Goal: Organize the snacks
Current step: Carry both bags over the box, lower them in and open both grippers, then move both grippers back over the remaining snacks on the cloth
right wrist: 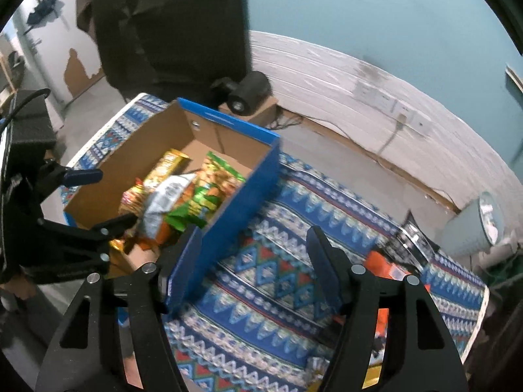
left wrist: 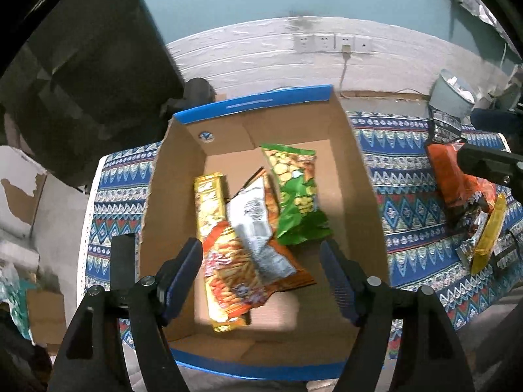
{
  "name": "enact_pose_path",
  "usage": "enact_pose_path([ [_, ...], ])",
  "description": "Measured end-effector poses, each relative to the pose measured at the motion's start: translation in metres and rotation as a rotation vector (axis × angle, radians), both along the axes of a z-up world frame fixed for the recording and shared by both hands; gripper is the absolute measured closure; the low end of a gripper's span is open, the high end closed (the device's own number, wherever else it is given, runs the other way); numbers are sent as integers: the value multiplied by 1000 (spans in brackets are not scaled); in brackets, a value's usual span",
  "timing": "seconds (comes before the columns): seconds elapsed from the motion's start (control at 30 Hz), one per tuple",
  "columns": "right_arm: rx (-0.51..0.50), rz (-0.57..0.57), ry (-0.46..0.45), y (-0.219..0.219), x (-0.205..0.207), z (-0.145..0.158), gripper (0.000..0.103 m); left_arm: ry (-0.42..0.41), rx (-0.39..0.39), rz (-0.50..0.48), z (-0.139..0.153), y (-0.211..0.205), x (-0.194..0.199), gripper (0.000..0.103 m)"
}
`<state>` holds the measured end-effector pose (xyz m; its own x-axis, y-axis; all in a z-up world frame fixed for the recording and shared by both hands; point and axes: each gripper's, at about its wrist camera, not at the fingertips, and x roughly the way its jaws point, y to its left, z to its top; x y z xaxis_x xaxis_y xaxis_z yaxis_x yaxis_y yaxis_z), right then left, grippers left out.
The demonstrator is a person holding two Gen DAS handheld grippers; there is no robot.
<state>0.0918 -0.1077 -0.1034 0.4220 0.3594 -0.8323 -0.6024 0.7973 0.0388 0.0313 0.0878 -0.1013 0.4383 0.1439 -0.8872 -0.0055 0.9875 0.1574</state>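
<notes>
Patterned tablecloth (right wrist: 278, 281) carries an open cardboard box (left wrist: 359, 176) already holding a green bag (left wrist: 295, 192), a yellow-orange pack (left wrist: 225, 261) and a white-backed packet (left wrist: 258, 228). Left gripper (left wrist: 261, 261) hangs wide open and empty above them. Right gripper (right wrist: 255, 261), also spread and empty, should swing to the orange packet (left wrist: 454, 176) and pinch mid-body. Loose pile is partly blocked by tool frames; labels blurred.

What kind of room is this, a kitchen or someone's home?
Probably a plain spare room or workshop, not a kitchen. A patterned cloth covers the surface holding a cardboard box of snacks, wall sockets sit low on a white-and-teal wall, and a bin stands nearby.
</notes>
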Motion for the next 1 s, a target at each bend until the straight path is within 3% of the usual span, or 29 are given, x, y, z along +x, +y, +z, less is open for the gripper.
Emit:
enact_pose_path([
  [0.17,-5,-55,-1,-34,2,-1,33,-2,9,-41,1,-24,6,22],
  [0.47,1,-165,-13,-98,4,2,31,38,0,-137,-1,-77,18,22],
  [0.63,8,-218,-23,-127,3,3,23,34,17,-200,0,-108,22,21],
  [1.0,2,-322,34,-195,5,-13,23,86,4,-323,-5,-182,36,20],
])
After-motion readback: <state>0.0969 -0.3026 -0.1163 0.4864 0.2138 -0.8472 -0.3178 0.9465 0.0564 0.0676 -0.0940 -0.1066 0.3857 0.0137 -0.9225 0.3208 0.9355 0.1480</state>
